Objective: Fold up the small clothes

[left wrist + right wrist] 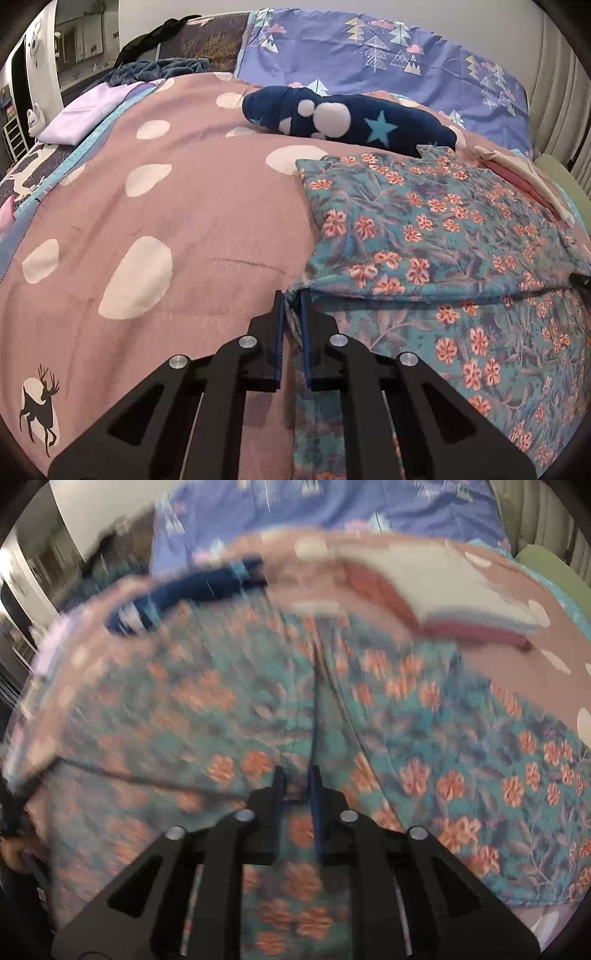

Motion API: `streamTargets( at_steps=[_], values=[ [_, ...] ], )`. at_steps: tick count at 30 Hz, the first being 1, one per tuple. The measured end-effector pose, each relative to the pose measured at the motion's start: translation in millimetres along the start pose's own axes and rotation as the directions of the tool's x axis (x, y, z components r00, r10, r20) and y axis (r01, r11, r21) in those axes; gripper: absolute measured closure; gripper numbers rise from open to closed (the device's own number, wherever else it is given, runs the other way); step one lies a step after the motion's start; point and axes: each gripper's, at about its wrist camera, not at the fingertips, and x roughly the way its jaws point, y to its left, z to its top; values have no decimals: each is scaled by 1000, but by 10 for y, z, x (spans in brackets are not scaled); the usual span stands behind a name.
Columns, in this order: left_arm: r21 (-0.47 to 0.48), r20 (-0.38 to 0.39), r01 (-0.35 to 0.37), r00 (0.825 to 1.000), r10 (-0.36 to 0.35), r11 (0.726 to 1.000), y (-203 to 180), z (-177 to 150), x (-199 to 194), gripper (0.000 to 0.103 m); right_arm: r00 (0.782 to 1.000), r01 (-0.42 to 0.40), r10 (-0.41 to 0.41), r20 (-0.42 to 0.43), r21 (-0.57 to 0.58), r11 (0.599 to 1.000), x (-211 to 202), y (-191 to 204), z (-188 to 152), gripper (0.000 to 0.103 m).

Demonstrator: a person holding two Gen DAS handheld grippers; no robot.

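1. Left gripper (292,295): jaws drawn narrow, pinching the near-left edge of the floral garment (443,229); cloth shows between the blue pads (280,332).
2. Right gripper (297,771): jaws narrow, floral cloth running between them at what looks like a seam or fold line. This view is motion-blurred, so the firmness of the grip cannot be confirmed.
3. Floral garment lies on the pink dotted bedspread (166,206), right of centre. Its far part is already doubled over the near layer, with a fold edge running across.
4. Step in hand, by judgement: a fold mid-carry, both grippers holding the near edge.
5. Next move likely calls for carrying both held points together, level, so the edge lands square on the far layer, then letting go.
6. Around: a navy star-print fleece item (351,118) beyond the garment, a folded stack (461,602) to the right, and a blue tree-print pillow (369,44) at the head.
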Motion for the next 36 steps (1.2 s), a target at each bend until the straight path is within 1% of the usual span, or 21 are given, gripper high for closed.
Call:
streamTargets(
  at_steps=[3, 6, 7, 8, 10, 11, 15, 16, 17, 18, 20, 22, 24, 26, 28, 29, 30, 31, 32, 34, 36],
  values=[
    [35, 5, 8, 1000, -8, 999, -60, -59, -99, 95, 999, -1, 0, 37, 7, 1000, -75, 30, -28, 76],
    [-19, 13, 148, 989, -147, 989, 32, -48, -265, 94, 996, 12, -14, 85, 21, 1000, -247, 81, -7, 72],
    [-55, 38, 204, 979, -203, 977, 89, 11, -324, 88, 993, 11, -13, 114, 15, 1000, -319, 128, 9, 72],
    [-81, 60, 231, 972, -227, 970, 137, 65, -348, 82, 991, -1, -1, 137, 10, 1000, -383, 168, 20, 72],
    [-145, 92, 238, 970, -226, 960, 205, 259, -288, 34, 984, -59, 60, 167, -7, 998, -465, 272, 34, 72],
    [-156, 91, 248, 967, -236, 956, 217, 339, -222, 33, 981, -94, 96, 171, -23, 995, -472, 334, 35, 72],
    [-198, -6, 308, 949, -316, 930, 178, 650, 356, 33, 984, -114, 121, 129, -54, 992, -288, 505, -15, 72],
    [-224, -29, 317, 943, -331, 922, 160, 698, 522, 47, 988, -114, 117, 97, -35, 993, -158, 488, -54, 72],
    [-237, -37, 329, 937, -346, 914, 141, 731, 631, 67, 991, -111, 112, 68, -14, 994, -69, 459, -98, 74],
    [-242, -46, 337, 933, -357, 910, 118, 767, 729, 100, 993, -108, 108, 44, 12, 994, 52, 415, -132, 76],
    [-240, 28, 327, 944, -330, 914, 115, 797, 648, 100, 988, -129, 127, 86, 22, 991, 133, 353, -226, 76],
    [-171, 96, 283, 958, -270, 944, 50, 773, 495, 100, 985, -122, 122, 118, -10, 993, 113, 377, -278, 76],
    [-69, 44, 182, 983, -179, 981, -53, 692, 597, 99, 986, -103, 105, 127, -26, 994, 118, 408, -305, 76],
    [-64, -6, 158, 987, -159, 985, -42, 656, 714, 96, 988, -82, 87, 131, -44, 996, 126, 459, -320, 72],
    [-73, 21, 134, 991, -133, 988, -18, 713, 626, 84, 987, -85, 93, 133, -68, 994, 122, 503, -333, 57],
    [-66, 43, 95, 995, -92, 993, -18, 732, 558, 80, 985, -96, 107, 132, -86, 992, 126, 529, -342, 46],
    [-46, 77, 37, 996, -33, 998, -45, 759, 445, 72, 985, -102, 116, 129, -108, 989, 133, 567, -357, 41],
    [-35, 99, 26, 995, -23, 999, -50, 765, 367, 71, 985, -97, 113, 127, -125, 987, 149, 606, -350, 36],
    [-23, 129, 47, 991, -44, 999, -78, 781, 246, 71, 987, -81, 100, 127, -142, 986, 151, 647, -357, 34],
    [-7, 182, 167, 970, -163, 986, -156, 798, 7, 71, 989, -37, 61, 136, -174, 984, 163, 727, -385, 33],
    [11, 181, 266, 947, -264, 964, -284, 779, -75, 71, 988, -36, 61, 139, -172, 984, 160, 721, -393, 34]
  ],
)
